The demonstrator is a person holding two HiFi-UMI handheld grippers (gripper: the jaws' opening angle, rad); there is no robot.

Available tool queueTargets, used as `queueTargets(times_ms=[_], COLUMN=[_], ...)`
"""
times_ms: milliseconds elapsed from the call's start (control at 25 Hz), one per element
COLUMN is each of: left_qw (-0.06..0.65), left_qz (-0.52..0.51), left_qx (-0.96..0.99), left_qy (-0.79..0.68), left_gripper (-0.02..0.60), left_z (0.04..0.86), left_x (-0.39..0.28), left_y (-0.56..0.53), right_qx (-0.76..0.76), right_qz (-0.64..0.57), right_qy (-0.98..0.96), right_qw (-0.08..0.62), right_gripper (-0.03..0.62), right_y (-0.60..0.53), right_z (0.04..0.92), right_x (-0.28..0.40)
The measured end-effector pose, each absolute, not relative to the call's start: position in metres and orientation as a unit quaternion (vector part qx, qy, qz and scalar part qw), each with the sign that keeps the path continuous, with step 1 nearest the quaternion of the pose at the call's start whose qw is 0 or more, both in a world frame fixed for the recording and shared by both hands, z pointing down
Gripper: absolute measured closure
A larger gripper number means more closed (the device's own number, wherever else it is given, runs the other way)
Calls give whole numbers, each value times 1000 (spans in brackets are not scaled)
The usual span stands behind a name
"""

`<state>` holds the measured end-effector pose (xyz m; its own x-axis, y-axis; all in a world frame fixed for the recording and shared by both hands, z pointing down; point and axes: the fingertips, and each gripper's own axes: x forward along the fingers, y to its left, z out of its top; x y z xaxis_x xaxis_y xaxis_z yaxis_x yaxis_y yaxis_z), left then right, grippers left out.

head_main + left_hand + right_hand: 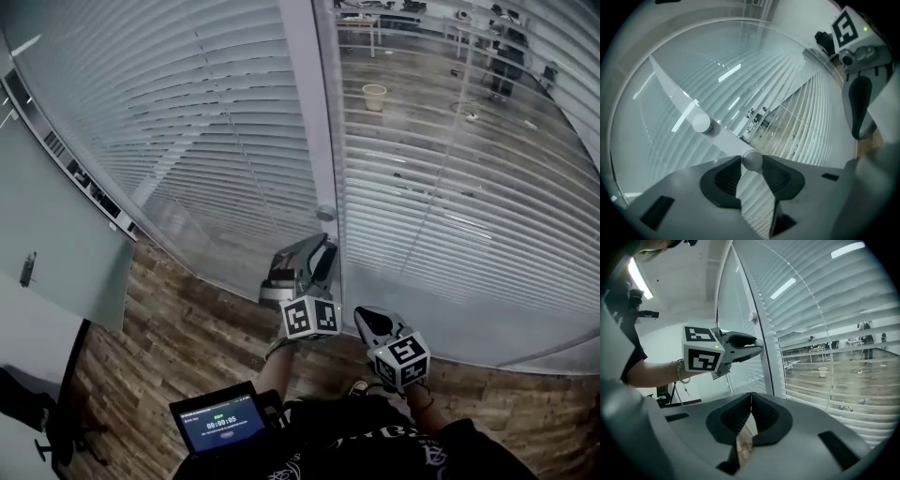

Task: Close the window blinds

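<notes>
Silver knob (751, 161) sits between left gripper (323, 246) jaws; contact unclear.

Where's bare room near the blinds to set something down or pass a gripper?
Free: the wood floor between the glass wall and the screen, left of the left gripper; also floor right of the right gripper. Crowded: around the knob, where both grippers sit close.

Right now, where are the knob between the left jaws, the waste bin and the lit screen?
knob (752, 161), left gripper view, its round face.
waste bin (374, 97), head view, its side wall.
lit screen (220, 422), head view, middle of the display.
</notes>
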<state>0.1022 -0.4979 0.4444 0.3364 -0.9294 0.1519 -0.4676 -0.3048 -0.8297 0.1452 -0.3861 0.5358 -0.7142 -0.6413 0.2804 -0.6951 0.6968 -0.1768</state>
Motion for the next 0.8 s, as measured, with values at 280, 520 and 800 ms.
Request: queueTargets(times_ms=[280,520,800], left_qw=[-30,-274,254], left_qz=[-43,197,-256], left_qx=[-844,-807,-770], left_qy=[534,484,526], left_gripper=[456,456,449], left_z=[439,426,433], left_x=[85,81,98], left_y=[-505,-498,-485], right_qx=[361,365,363], right_qz=[150,165,173], right_qy=[-915,-910,-909], right_qw=[102,102,104], right_gripper=[577,577,577], right_y=[-389,-375,-373], right_z=[539,539,551], right_x=[147,155,160])
